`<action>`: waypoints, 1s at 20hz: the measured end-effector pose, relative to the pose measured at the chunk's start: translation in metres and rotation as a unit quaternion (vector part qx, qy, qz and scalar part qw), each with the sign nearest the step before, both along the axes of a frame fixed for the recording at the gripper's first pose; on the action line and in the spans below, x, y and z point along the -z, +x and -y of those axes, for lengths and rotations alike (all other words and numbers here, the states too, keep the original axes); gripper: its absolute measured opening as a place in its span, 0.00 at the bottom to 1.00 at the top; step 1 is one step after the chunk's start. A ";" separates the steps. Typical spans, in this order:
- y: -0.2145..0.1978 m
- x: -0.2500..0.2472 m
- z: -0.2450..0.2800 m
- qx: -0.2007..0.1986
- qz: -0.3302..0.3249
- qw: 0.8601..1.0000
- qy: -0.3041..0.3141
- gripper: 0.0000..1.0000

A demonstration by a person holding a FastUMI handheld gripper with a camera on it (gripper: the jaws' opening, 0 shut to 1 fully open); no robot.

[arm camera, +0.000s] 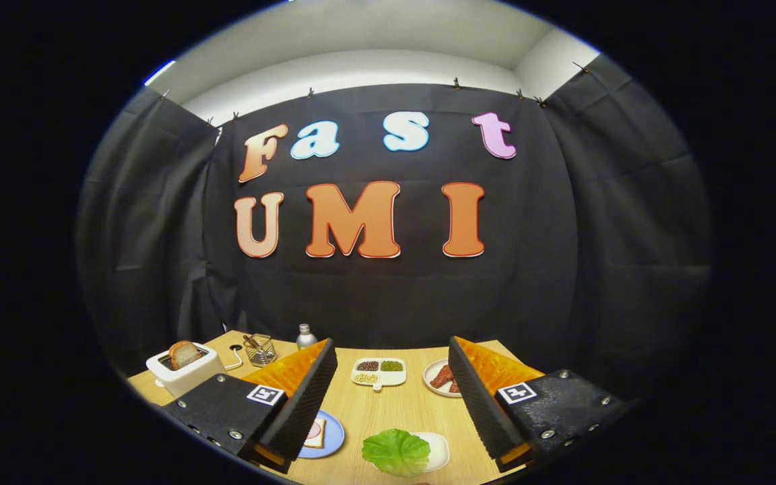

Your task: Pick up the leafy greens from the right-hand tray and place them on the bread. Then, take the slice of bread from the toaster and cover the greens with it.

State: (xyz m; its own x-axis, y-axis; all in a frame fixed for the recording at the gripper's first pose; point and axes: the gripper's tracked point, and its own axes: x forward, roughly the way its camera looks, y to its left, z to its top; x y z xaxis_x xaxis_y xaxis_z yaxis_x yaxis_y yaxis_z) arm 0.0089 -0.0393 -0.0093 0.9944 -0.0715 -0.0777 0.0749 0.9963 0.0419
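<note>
Gripper view: fingers (pixel 393 397) wide apart and empty above flat, bright-green, crinkled leafy greens (pixel 396 452) on white tray (pixel 439 450)

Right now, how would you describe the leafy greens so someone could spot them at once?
On the wooden table, look between the open gripper fingers. A bright green leaf lies on a white tray. It is the only big green thing there.

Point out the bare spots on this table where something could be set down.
Bare wood runs between the open fingers of the hand-held gripper, bordered by the divided dish beyond, the blue plate and the leafy greens. It is crowded at the far corner around the toaster, wire basket and bottle.
</note>
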 end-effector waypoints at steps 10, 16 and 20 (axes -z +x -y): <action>0.004 0.015 -0.009 0.023 -0.018 1.000 -0.012 1.00; 0.009 0.045 -0.001 0.031 -0.035 0.999 -0.001 0.99; 0.008 0.064 0.002 0.021 -0.048 0.999 -0.001 0.99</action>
